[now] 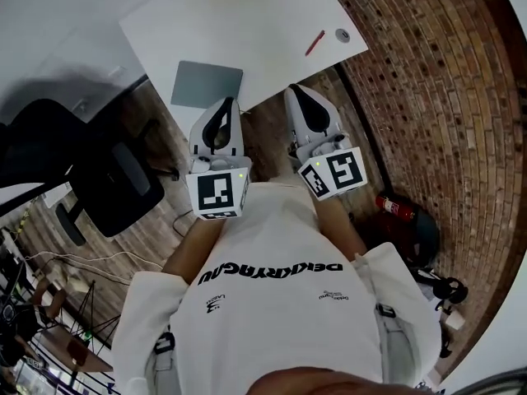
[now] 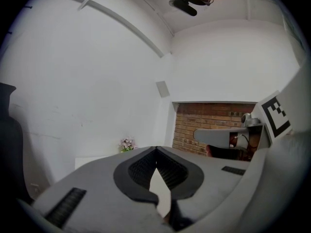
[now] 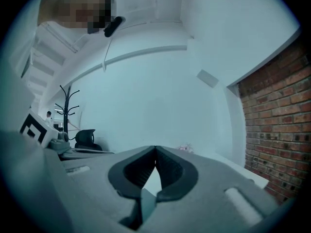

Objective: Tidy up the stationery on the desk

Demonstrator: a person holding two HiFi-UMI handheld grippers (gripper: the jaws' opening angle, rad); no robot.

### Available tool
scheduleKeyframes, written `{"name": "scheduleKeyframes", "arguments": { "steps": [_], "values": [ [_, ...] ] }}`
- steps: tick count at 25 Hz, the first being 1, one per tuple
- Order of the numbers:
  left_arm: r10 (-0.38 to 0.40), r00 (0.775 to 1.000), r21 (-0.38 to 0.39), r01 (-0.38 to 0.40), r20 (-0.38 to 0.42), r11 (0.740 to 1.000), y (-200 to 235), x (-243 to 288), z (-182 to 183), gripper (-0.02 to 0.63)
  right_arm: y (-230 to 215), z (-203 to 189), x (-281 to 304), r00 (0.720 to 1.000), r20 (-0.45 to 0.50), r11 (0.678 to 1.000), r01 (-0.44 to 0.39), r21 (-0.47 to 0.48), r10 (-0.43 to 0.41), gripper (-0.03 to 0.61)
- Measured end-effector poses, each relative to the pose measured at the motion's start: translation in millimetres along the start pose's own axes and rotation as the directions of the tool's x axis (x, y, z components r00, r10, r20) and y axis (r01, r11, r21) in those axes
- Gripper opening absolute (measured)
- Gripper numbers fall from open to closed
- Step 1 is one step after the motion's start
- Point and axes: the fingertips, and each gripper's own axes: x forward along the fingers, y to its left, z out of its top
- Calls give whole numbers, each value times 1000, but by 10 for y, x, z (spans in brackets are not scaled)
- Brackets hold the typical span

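Note:
A white desk (image 1: 247,23) stands ahead of me at the top of the head view. On it lie a red pen (image 1: 314,43), a small round grey object (image 1: 342,35) and a flat grey pad (image 1: 206,83) at the near edge. My left gripper (image 1: 226,103) and right gripper (image 1: 296,90) are held side by side close to my chest, short of the desk. Both are shut with nothing between the jaws. In the left gripper view the left gripper (image 2: 156,149) has its tips touching, and so does the right gripper (image 3: 155,148) in its own view. Both gripper views look at white walls.
A black office chair (image 1: 115,179) stands at the left of the desk. A red fire extinguisher (image 1: 395,208) and headphones (image 1: 445,288) lie by the brick wall (image 1: 428,97) on the right. A small flower pot (image 2: 127,143) sits at the desk's far side. A coat rack (image 3: 65,106) stands far left.

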Motion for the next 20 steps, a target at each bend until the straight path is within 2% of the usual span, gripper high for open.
{"name": "scheduleKeyframes", "arguments": {
  "steps": [5,11,16,20],
  "values": [
    [73,997,-28,-73,-27,997,212,136,-156,-2,-44,-110,294,999,-28,999,-45,2,45,0],
    [171,984,-39,-173,-49,984,325,462,-314,-2,-296,-276,636,988,-57,989,-146,4,146,0],
    [300,950,-82,-307,-85,948,425,674,-405,-2,-465,-253,1008,958,-78,961,-278,-7,276,0],
    [385,917,-97,-394,-102,914,531,871,-435,-2,-609,-334,1266,924,-114,931,-365,23,365,0]
  ]
}}
